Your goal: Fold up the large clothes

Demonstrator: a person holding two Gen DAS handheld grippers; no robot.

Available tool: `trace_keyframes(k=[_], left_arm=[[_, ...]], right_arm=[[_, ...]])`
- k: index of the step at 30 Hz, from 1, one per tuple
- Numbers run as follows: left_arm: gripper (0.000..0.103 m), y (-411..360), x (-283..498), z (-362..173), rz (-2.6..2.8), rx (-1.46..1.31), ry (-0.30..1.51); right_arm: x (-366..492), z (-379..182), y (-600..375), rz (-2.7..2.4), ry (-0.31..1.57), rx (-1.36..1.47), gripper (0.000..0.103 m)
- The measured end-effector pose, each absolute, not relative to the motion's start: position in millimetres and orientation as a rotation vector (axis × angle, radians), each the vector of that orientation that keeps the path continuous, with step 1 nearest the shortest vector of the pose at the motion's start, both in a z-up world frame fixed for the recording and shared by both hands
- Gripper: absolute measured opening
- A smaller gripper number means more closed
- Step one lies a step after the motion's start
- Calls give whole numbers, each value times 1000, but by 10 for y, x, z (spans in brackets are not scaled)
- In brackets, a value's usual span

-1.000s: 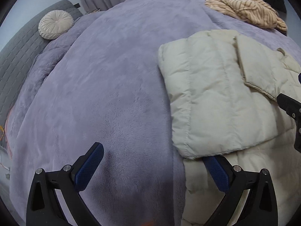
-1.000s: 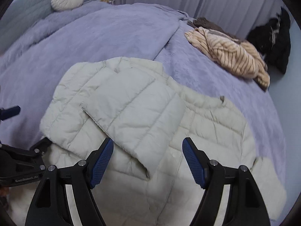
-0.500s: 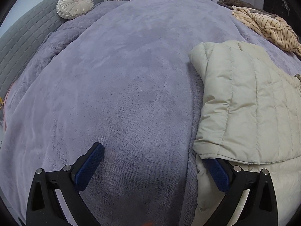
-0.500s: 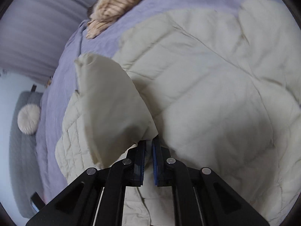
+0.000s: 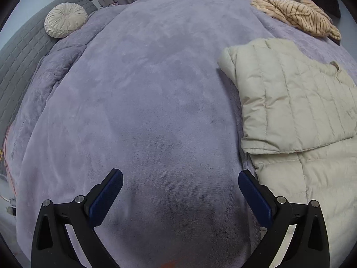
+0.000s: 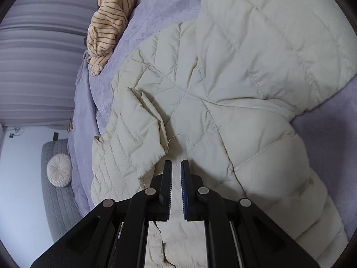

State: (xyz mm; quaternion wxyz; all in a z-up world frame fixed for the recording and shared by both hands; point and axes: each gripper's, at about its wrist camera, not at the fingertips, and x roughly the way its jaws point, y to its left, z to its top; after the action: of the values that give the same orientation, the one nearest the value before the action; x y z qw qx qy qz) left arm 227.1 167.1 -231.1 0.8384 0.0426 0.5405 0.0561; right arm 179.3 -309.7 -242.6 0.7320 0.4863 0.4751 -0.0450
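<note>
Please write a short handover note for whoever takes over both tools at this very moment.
Left tool: open and empty, over the bare purple blanket, beside the cream quilted jacket.
Right tool: jaws a narrow gap apart and opening; nothing is pinched between them. It points at the jacket just below a folded-in sleeve cuff.
Things: the jacket lies flat on the bed. A striped garment is bunched near the far edge and a round cushion sits by the headboard.
Done: one side of the jacket is folded inward.
Left: the other sleeve still lies out; fold it in, then fold the body.
</note>
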Motion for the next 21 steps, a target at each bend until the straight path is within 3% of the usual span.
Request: trace_keyframes(k=[1,2,3,6,8,10,12,13,21], left_arm=[[103,1717,2285,-2254,132,61,1127],[103,1762,2338,-2202,148,29,1110],[103,1785,2401,-2160,159,6,1094],[103,1694,2671,-2108,159,15,1054],[103,1546,2830,-2116,146,61,1022],[103,1412,2998,-2169,131,94,1009],[103,1317,3116,-2271,127,93,1030],[103,1296,3159,-2339,129,86,1049],[103,1142,3159,-2746,136,136,1114]], right_arm=[[1788,-2387,-3098,-90,1046,1055,26],[1793,-2353,-3093,-78,1042,1052,56],[1795,-2325,-3079,-58,1032,1055,73],[1892,-2325,-2973,12,1033,1048,73],[2027,-2375,-2883,32,1042,1042,67],[2149,-2442,-2817,25,1053,1027,51],[2210,-2493,-2786,-1,1060,999,15],[2211,-2512,-2788,-29,1065,986,9],[2063,-2806,-2990,-86,1087,999,0]])
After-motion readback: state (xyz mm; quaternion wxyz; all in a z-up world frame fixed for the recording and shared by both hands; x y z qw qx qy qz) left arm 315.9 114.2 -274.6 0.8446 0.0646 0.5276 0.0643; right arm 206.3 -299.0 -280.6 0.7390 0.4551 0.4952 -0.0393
